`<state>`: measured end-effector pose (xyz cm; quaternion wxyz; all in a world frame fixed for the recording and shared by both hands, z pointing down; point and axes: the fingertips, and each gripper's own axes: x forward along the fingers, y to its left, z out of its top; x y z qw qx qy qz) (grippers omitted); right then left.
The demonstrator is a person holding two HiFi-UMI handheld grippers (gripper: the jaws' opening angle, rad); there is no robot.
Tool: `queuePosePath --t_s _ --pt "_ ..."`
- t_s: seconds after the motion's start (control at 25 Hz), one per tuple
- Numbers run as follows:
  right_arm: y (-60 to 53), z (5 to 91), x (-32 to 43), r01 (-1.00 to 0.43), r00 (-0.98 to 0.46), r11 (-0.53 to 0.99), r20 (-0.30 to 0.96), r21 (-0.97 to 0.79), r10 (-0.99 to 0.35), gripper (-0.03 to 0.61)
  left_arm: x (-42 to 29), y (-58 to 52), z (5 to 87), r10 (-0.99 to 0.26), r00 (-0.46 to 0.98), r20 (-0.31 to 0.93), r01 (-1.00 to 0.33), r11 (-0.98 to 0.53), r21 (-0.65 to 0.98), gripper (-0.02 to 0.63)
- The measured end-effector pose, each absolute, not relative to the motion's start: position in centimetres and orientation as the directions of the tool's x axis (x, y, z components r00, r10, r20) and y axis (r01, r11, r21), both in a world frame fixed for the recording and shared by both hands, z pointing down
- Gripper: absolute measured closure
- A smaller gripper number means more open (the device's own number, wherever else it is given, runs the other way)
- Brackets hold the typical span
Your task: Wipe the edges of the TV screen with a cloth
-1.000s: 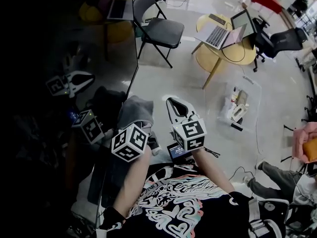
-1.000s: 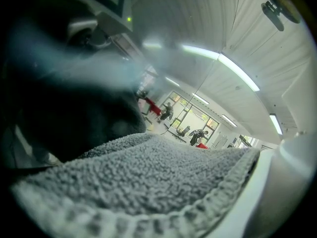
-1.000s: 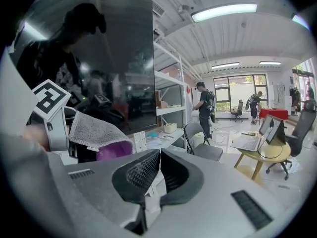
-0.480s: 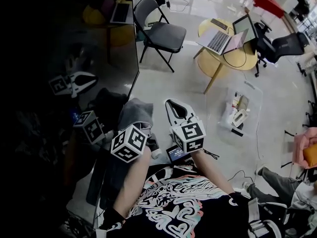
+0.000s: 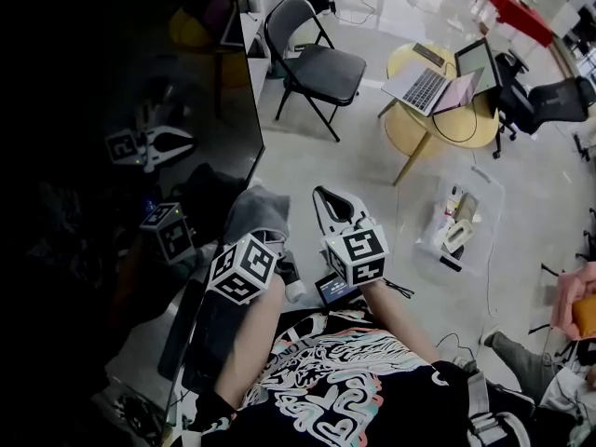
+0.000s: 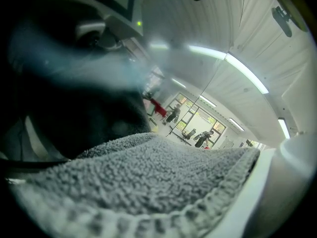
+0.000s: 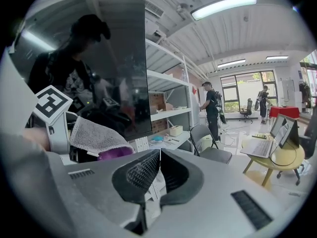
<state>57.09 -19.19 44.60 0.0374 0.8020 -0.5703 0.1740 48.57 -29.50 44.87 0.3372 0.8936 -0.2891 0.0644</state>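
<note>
Reflections of both marker cubes show faintly in the dark TV screen (image 5: 112,110), which fills the left side of the head view. Just beside the screen's lower right edge, the left tool (image 5: 256,233) is held out in the person's left hand, closed on a grey terry cloth (image 5: 251,208). The cloth is bunched over the tool's tip, and in the left gripper view its looped pile covers the whole lower field, with a white jaw along the right side. Whether the cloth actually touches the screen edge cannot be told.

To its right, close alongside, the right tool (image 5: 328,198) points forward over the floor. Its two ribbed black jaws are pressed together at the tips with nothing between them. From the right gripper view the cloth hangs in front of the screen's lower part, and white shelving (image 7: 168,113) stands just past the screen.

Farther right, well apart from both tools, a black folding chair (image 5: 321,63) stands on the pale floor. Beyond it is a round yellow worktop (image 5: 484,124) carrying an open laptop (image 5: 424,87), and a clear plastic bin (image 5: 461,214) sits on the floor nearer the person.
</note>
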Motion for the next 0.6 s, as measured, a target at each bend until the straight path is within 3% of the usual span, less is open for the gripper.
queuePosePath --t_s 0.6 --pt "-19.8 45.0 60.3 -0.940 0.249 -0.309 0.327 -0.146 -0.912 0.548 51.1 -30.3 44.9 -0.501 0.807 0.313 -0.581 -0.578 0.573 0.581"
